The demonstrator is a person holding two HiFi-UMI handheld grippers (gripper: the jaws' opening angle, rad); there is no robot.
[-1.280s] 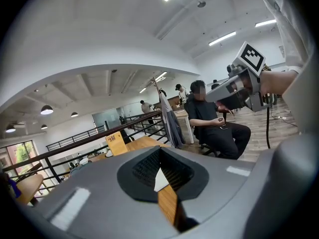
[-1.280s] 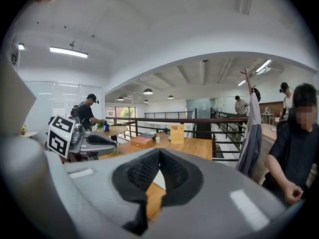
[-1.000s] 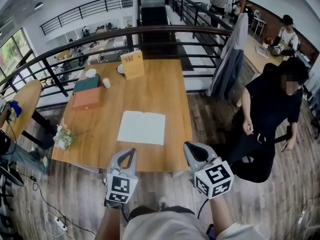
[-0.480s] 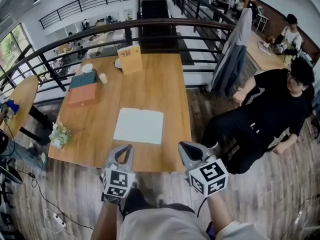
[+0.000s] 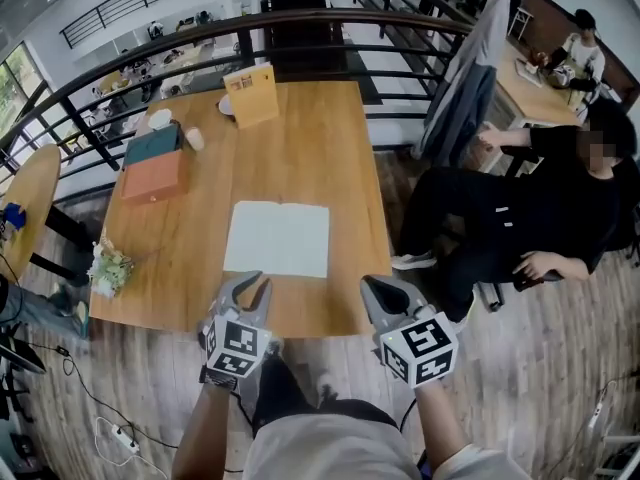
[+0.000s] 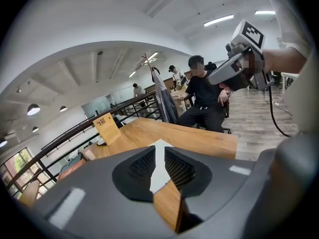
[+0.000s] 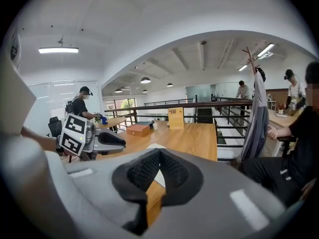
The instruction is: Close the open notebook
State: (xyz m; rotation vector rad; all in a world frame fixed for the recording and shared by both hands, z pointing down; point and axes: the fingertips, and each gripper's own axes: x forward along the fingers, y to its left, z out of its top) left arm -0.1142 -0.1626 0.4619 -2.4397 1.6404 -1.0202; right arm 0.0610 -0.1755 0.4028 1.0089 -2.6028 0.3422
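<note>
- Left tongs (image 5: 250, 284) just short of notebook's near left corner; jaws slightly apart, just been opening, nothing between them
- Right tongs (image 5: 376, 288) off notebook's near right corner; jaws pressed together, empty
- Notebook (image 5: 278, 238) lies open flat, blank pages up, on desk (image 5: 345, 158), untouched
- Beyond notebook: orange box (image 5: 152, 176) far left, wooden sign (image 5: 251, 96) farther back
- Progress: closing not yet begun; reaching page edge, lifting one half, folding it over all remain
</note>
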